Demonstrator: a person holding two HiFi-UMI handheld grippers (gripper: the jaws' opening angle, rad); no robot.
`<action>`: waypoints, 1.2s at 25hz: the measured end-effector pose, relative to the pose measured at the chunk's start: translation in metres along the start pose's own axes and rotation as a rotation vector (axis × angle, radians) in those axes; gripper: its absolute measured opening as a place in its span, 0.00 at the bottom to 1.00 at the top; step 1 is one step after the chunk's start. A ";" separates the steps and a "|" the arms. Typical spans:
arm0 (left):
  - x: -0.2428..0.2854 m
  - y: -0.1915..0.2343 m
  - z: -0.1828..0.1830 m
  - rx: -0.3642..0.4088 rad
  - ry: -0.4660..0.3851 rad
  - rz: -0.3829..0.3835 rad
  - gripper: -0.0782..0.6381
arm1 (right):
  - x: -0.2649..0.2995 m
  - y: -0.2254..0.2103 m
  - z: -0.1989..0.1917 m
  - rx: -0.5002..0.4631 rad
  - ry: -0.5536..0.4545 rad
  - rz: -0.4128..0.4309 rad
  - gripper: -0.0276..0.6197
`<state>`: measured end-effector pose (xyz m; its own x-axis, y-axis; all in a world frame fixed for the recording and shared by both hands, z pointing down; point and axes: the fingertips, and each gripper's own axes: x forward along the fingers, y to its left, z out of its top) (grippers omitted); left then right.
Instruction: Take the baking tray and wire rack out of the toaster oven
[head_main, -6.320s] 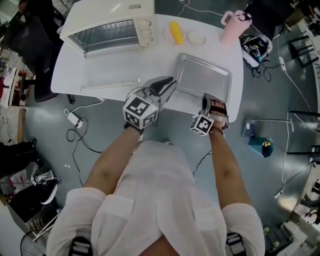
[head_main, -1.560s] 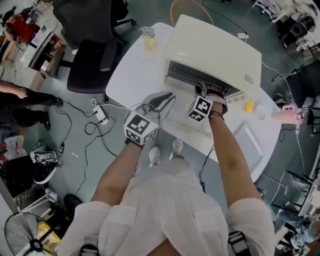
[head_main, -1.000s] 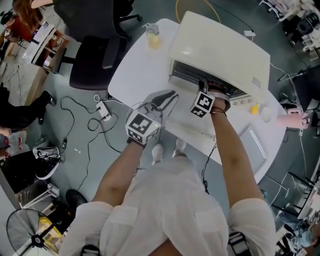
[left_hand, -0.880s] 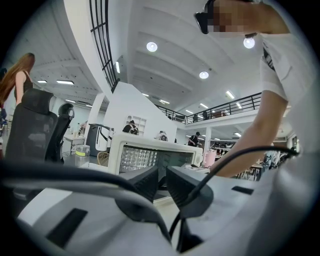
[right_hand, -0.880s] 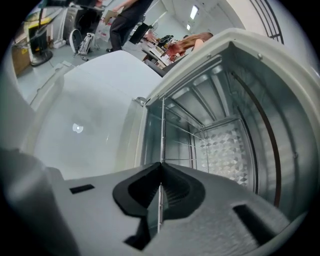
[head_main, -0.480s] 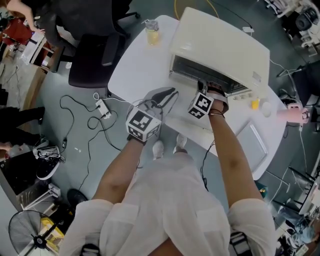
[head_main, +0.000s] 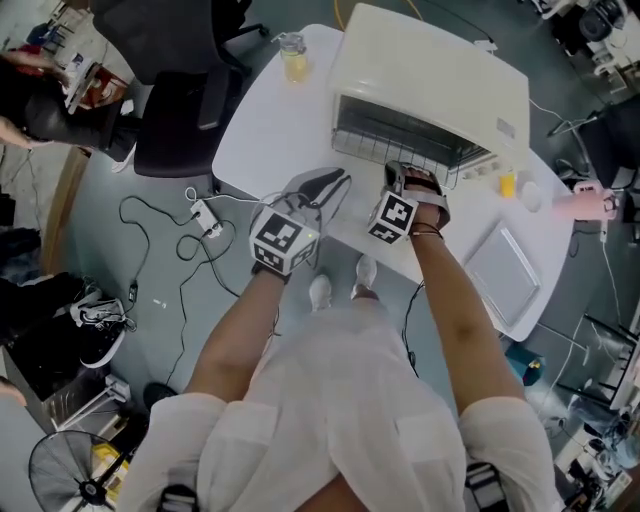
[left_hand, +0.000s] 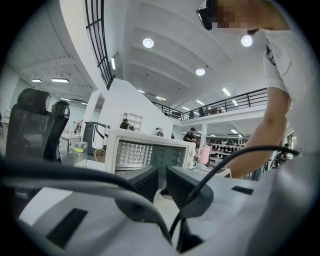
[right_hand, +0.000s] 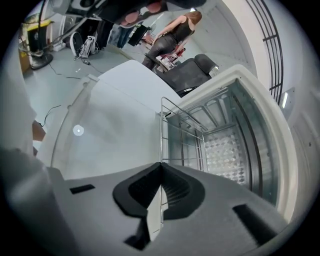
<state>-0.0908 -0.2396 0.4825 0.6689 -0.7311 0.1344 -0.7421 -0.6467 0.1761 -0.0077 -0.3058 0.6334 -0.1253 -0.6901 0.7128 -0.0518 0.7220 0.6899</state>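
The cream toaster oven (head_main: 430, 80) stands open on the white table (head_main: 270, 120). Its wire rack (head_main: 400, 140) sticks partway out of the oven mouth. My right gripper (head_main: 395, 172) is shut on the rack's front edge. In the right gripper view the jaws (right_hand: 160, 185) pinch the front wire of the wire rack (right_hand: 182, 132), with the oven cavity (right_hand: 245, 130) behind. The silver baking tray (head_main: 505, 268) lies on the table to the right. My left gripper (head_main: 325, 185) hovers left of the right one, jaws slightly apart and empty (left_hand: 161, 181), pointing at the oven (left_hand: 150, 152).
The oven door (right_hand: 115, 125) lies folded down under my right gripper. A bottle of yellow liquid (head_main: 291, 57) stands at the table's far left corner. A pink cup (head_main: 585, 200) and a small yellow item (head_main: 508, 183) sit right of the oven. A black chair (head_main: 180, 110) stands at the left.
My right gripper has pulled back from the oven mouth toward me, drawing the wire rack partway out. The left gripper has stayed about where it was.
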 end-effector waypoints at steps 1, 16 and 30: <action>0.000 -0.002 -0.001 0.000 0.003 -0.003 0.18 | -0.003 0.004 0.000 0.002 -0.001 0.001 0.05; -0.011 -0.026 -0.007 0.007 0.009 -0.015 0.18 | -0.031 0.031 0.002 0.020 0.007 -0.008 0.05; 0.000 -0.020 -0.015 -0.008 0.067 0.018 0.18 | -0.048 0.042 -0.003 0.064 -0.023 0.059 0.19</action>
<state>-0.0752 -0.2231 0.4932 0.6571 -0.7262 0.2021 -0.7538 -0.6316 0.1810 -0.0008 -0.2424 0.6282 -0.1522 -0.6453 0.7486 -0.1064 0.7637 0.6367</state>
